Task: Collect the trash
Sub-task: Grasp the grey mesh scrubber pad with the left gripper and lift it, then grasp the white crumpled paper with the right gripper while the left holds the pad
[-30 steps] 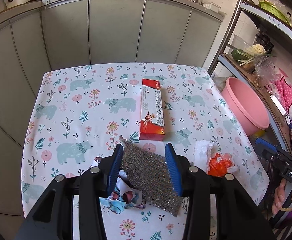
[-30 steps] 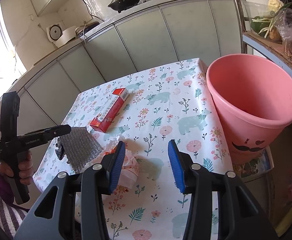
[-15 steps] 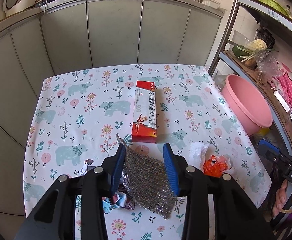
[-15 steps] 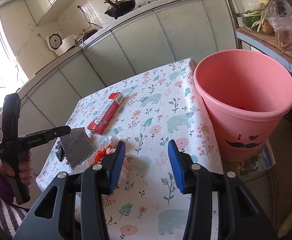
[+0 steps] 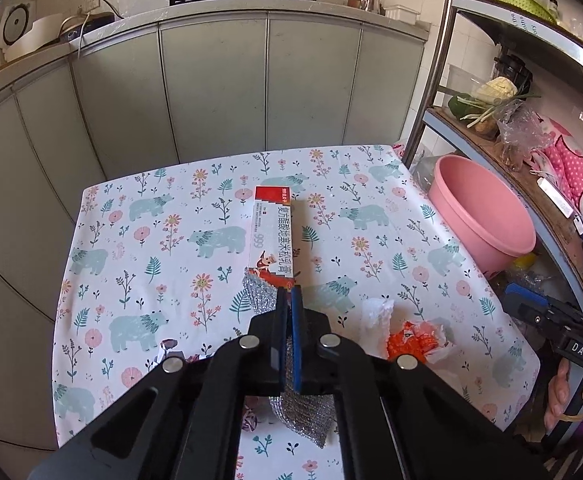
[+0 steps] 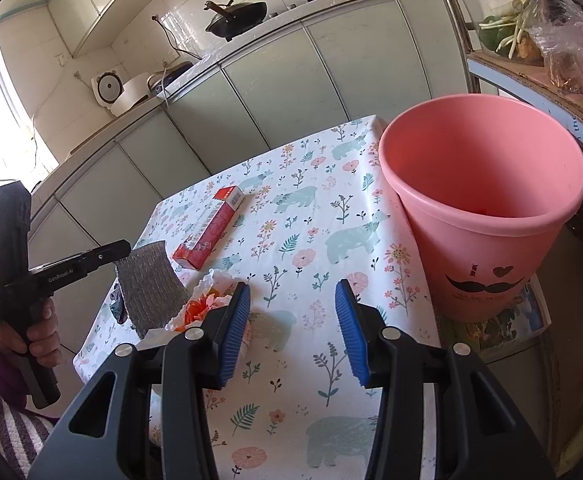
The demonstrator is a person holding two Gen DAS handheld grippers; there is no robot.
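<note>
Floral table [image 5: 139, 264] — jaws clamping silver pad [image 6: 147, 284]

White tablecloth [image 5: 139, 264] patterned with teal bears, pink flowers and green sprigs; red-and-white box [image 5: 273, 236] mid-table; silver-grey woven scouring pad [image 6: 147, 284]; orange-and-white crumpled wrapper [image 5: 411, 340] near the right edge; pink bin [image 6: 487, 216] with a black moustache print; blue-padded black grippers.

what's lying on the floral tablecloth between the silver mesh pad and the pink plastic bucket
In the right wrist view, a crumpled white and orange wrapper lies just beside the silver mesh pad; from there to the pink plastic bucket only bare floral tablecloth shows.
</note>
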